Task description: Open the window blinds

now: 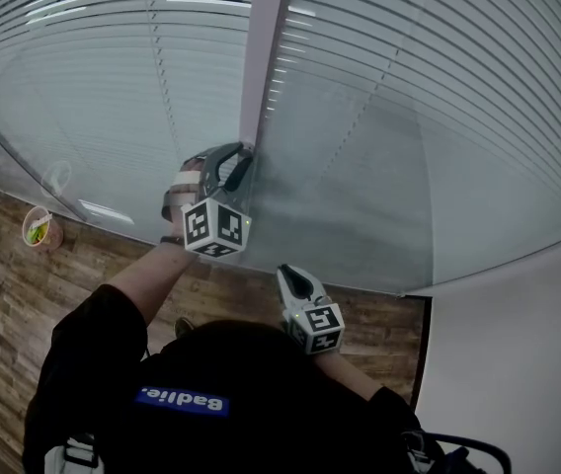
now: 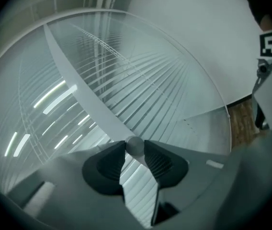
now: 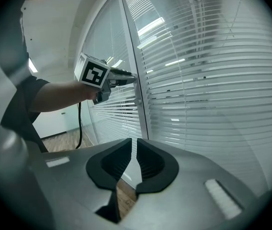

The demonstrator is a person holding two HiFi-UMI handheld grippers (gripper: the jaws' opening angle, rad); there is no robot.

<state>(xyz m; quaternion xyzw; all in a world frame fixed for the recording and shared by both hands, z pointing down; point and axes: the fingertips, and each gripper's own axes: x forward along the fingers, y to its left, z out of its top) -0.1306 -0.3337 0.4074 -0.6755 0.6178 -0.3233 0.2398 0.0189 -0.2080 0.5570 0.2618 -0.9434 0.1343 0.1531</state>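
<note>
At the one post (image 1: 266, 57) between two slatted blinds (image 1: 113, 77), left gripper (image 1: 241, 158) clamps one round knob (image 2: 135, 145); right gripper (image 3: 134, 145) sits empty, jaws a narrow slit apart.

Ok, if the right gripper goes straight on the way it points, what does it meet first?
Likely the vertical window post, low down, or the blinds right beside it. Nothing stands between the right gripper, its jaws empty, and the window, though depth is unclear.

Dim, cool light; lamp glare streaks on blinds (image 2: 54, 99); fisheye edges vignetted.
</note>
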